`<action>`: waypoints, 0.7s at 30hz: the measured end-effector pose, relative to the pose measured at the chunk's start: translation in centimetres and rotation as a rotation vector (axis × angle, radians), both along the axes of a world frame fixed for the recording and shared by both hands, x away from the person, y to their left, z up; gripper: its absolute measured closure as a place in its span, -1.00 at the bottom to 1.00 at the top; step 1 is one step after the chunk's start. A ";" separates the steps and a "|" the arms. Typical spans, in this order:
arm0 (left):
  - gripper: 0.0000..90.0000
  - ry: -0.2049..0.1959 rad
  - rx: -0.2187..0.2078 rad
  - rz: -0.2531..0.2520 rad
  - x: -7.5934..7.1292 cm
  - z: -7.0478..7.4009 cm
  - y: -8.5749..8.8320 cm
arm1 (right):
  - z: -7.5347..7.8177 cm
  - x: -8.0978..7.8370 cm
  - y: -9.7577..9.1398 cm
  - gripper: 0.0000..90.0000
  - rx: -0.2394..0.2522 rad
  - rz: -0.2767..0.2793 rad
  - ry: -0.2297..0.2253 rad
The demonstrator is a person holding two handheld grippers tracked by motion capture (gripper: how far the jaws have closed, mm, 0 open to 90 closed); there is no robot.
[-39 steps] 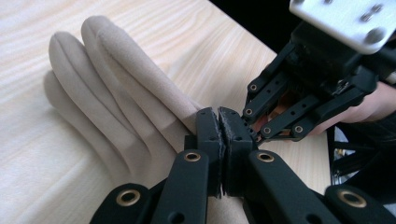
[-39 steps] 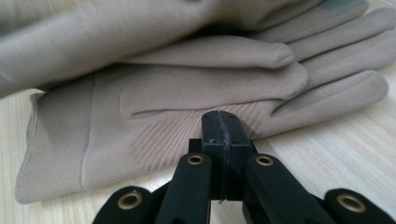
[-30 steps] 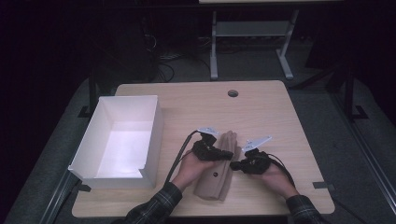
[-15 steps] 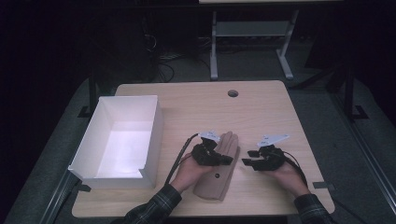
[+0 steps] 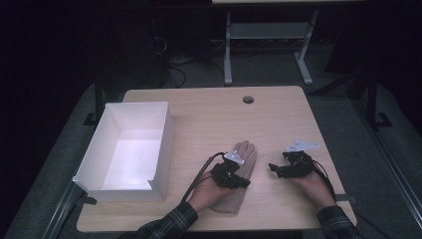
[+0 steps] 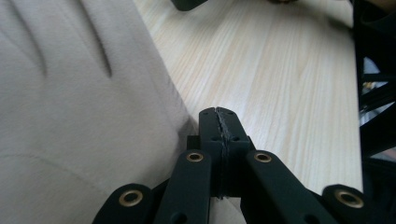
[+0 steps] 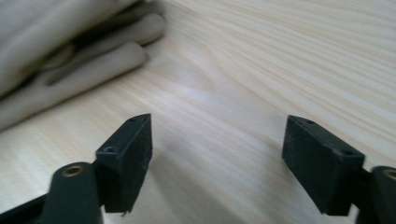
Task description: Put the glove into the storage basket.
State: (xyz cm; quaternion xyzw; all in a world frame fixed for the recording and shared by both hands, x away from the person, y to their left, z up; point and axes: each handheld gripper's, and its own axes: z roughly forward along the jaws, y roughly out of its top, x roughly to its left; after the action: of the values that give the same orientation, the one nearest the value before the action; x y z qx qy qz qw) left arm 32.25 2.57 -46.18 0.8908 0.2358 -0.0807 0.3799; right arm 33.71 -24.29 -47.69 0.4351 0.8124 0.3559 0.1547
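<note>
The beige glove (image 5: 242,172) lies flat on the desk (image 5: 209,119), soft, light and limp, so pinch its cuff edge; your left claw (image 6: 218,122) is closed at its side, your right claw (image 7: 217,151) has just been opening, empty.

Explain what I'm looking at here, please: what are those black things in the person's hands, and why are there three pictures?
A person sits at a wooden table with a hand-held two-jaw gripper in each hand. One picture comes from a camera above the table; the other two come from cameras riding on the grippers, looking along their black jaws. On the table lie a beige glove and an open white box. The left gripper rests over the glove; its jaws are shut at the glove's edge, though I cannot tell whether they pinch the cloth. The right gripper has just been opening, with nothing between its jaws, beside the glove's fingers.
</note>
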 end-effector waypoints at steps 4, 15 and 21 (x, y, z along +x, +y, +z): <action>0.99 -0.019 0.030 0.000 -0.1 0.3 0.8 | -0.2 0.1 -0.1 -0.59 -0.020 -0.025 -0.005; 0.99 -0.054 0.092 0.029 -0.2 0.9 4.8 | -0.5 0.2 -0.3 -0.66 -0.011 -0.030 -0.026; 0.99 -0.061 0.107 0.045 -0.4 1.1 6.5 | -0.6 0.2 -0.3 -0.66 -0.011 -0.030 -0.026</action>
State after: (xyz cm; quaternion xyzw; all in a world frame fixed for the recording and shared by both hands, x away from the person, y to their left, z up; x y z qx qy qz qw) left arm 31.84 9.08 -45.05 0.9063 0.2482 -0.0320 0.3406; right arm 33.87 -24.59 -48.24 0.4417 0.8056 0.3549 0.1730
